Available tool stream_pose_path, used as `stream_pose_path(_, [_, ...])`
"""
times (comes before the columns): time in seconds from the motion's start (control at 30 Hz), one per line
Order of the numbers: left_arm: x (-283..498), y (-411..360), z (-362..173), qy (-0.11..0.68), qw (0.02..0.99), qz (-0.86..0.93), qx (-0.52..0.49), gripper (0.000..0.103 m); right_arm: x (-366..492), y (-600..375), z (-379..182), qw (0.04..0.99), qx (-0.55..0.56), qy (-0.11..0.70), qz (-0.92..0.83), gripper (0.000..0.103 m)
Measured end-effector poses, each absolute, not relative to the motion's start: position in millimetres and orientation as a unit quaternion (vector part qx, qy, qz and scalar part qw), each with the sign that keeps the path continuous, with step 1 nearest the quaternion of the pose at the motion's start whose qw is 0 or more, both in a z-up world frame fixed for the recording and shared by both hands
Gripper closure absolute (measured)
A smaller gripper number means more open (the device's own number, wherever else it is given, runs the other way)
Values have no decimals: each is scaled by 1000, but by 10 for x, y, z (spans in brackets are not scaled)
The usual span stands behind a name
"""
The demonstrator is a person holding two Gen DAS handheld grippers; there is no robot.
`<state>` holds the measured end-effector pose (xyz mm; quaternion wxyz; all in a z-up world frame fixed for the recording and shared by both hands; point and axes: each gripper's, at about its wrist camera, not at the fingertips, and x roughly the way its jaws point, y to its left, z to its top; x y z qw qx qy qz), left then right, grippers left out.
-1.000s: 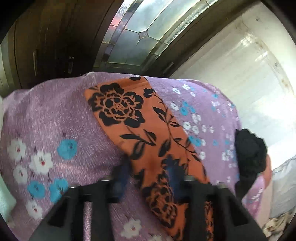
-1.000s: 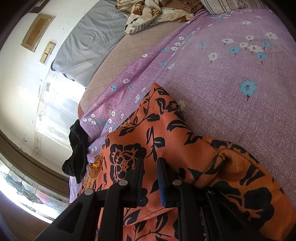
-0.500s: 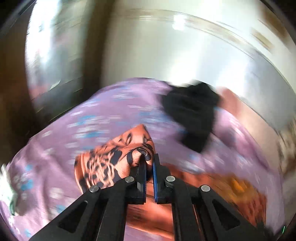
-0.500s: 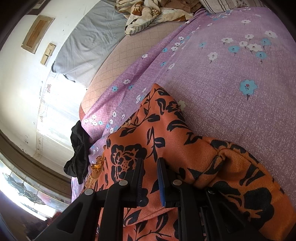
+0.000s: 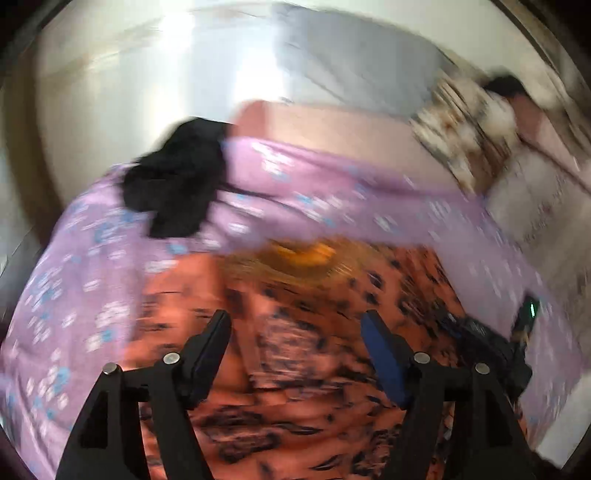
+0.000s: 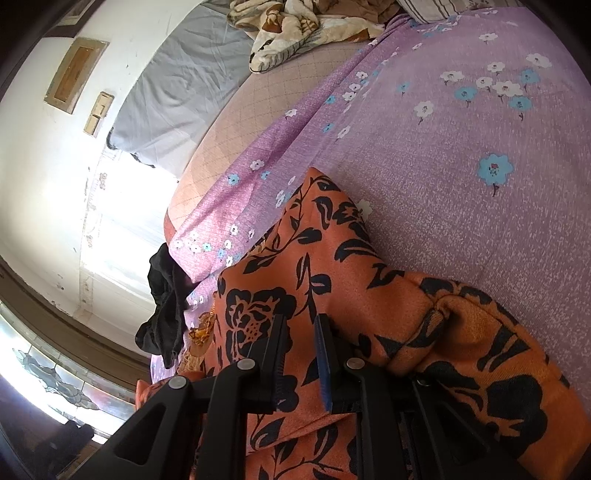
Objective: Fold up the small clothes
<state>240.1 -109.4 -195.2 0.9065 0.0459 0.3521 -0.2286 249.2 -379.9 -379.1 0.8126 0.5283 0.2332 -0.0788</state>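
Observation:
An orange garment with a black flower print [image 5: 295,317] [image 6: 332,266] lies on a purple flowered bedsheet [image 5: 88,280] [image 6: 461,155]. My left gripper [image 5: 295,325] is open and empty, its jaws wide apart just above the garment; the view is blurred by motion. My right gripper [image 6: 300,325] is shut on a fold of the orange garment, which bunches up on its right side. A gold trimmed neckline [image 5: 303,254] shows at the garment's far edge.
A crumpled black garment [image 5: 177,184] [image 6: 162,306] lies at the bed's corner. A patterned blanket [image 6: 295,26] and a grey mattress [image 6: 177,92] lie beyond the sheet. A wall and stained glass window [image 6: 48,373] stand on the left.
My left gripper was shut on the orange garment's edge half a second ago; it has let go, opened wide and swung across over the garment. My right gripper has stayed put.

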Motion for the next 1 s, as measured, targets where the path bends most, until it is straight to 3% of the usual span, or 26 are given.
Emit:
stream_pose_path(0.1, [2607, -515, -2001, 342, 929, -142, 5, 16, 2497, -3797, -3779, 812, 529, 234, -78, 84])
stream_pose_path(0.23, [3068, 114, -2392, 409, 911, -31, -39, 16, 2484, -3786, -3719, 808, 524, 255, -91, 82])
stream_pose_path(0.27, [3172, 231, -2506, 430, 901, -12, -56, 17, 2478, -3756, -3641, 809, 512, 271, -97, 68])
stream_pose_path(0.3, [3233, 290, -2575, 445, 893, 0, -63, 18, 2469, -3693, -3523, 819, 490, 283, -95, 37])
stream_pose_path(0.33, [3292, 331, -2626, 455, 888, 2, -71, 18, 2463, -3612, -3402, 834, 464, 287, -86, 23])
stream_pose_path(0.37, [3327, 341, -2655, 459, 886, 0, -74, 18, 2454, -3476, -3229, 856, 425, 284, -75, 17])
stream_pose_path(0.6, [3416, 192, -2739, 476, 878, -7, -36, 18, 2929, -2248, -2345, 922, 204, 327, 41, 17])
stream_pose_path(0.77, [3396, 217, -2867, 502, 865, -6, -27, 18, 3422, -1601, -2638, 899, 89, 426, 53, 17])
stream_pose_path(0.83, [3424, 178, -2950, 512, 859, -6, -6, 18, 3625, -1501, -2897, 877, 69, 474, 41, 18])
stream_pose_path(0.87, [3441, 162, -2994, 518, 856, -6, 1, 18, 3679, -1515, -3005, 869, 83, 485, 46, 30])
stream_pose_path(0.9, [3449, 162, -3017, 521, 853, -6, 3, 18, 3677, -1590, -3004, 874, 114, 469, 49, 68])
stream_pose_path(0.93, [3456, 166, -3036, 524, 851, -6, 3, 18, 3655, -1663, -2970, 877, 123, 463, 45, 79])
stream_pose_path(1.0, [3465, 171, -3042, 528, 849, -7, -1, 18, 3616, -1840, -2856, 879, 155, 448, 42, 88])
